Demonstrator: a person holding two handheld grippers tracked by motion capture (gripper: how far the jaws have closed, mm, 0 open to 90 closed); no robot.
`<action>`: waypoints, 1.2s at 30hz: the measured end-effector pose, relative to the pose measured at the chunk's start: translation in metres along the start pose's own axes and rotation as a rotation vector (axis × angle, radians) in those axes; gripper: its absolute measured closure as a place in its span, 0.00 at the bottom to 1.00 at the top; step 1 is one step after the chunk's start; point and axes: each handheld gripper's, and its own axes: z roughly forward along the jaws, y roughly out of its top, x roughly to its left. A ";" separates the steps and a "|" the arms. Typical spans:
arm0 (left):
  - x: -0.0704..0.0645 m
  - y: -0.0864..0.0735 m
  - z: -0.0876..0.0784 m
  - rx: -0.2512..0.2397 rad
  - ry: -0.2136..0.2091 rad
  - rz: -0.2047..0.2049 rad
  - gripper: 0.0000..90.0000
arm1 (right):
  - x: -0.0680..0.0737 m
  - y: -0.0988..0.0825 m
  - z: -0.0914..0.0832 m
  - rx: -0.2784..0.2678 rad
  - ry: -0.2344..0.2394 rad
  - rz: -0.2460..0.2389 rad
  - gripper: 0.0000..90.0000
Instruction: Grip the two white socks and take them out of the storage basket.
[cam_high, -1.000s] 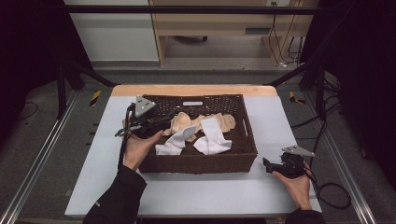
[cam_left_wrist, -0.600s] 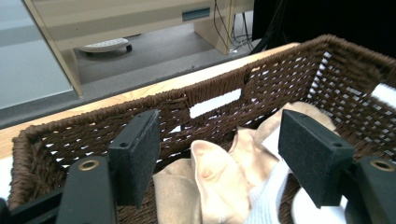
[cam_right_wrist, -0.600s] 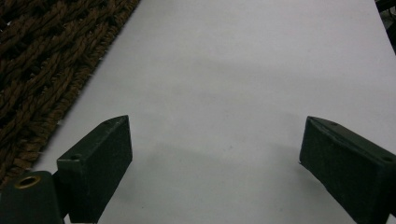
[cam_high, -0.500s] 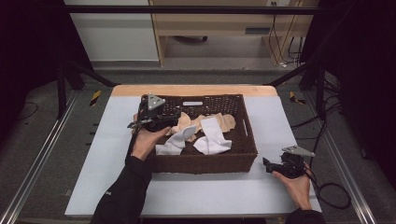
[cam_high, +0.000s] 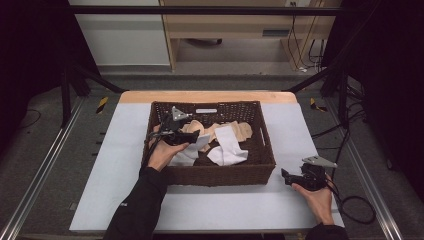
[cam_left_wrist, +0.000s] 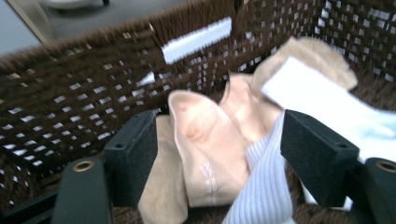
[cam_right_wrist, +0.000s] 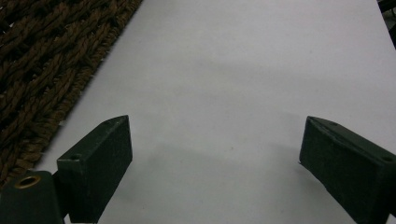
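A dark wicker basket (cam_high: 260, 155) sits at the centre of the high view on a white table (cam_high: 125, 135), holding a heap of beige and white socks (cam_high: 227, 142). The left gripper (cam_high: 192, 136) reaches into the basket's left half; in the left gripper view its jaws stand wide apart around a beige sock (cam_left_wrist: 210, 149) in mid-frame, with a ribbed white sock (cam_left_wrist: 261, 177) at lower right. At the lower right of the high view, the right gripper (cam_high: 286, 176) rests on the table beside the basket, jaws spread, grasping nothing
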 end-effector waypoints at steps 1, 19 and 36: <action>0.000 0.000 0.001 0.004 0.000 0.004 0.31 | 0.000 0.000 0.000 0.000 0.000 0.000 0.11; -0.009 -0.010 0.001 0.099 -0.066 0.055 0.44 | 0.000 0.000 0.001 0.007 0.004 -0.002 0.11; -0.017 -0.011 0.009 0.260 -0.096 0.095 0.87 | 0.000 0.000 0.001 0.013 0.011 -0.003 0.12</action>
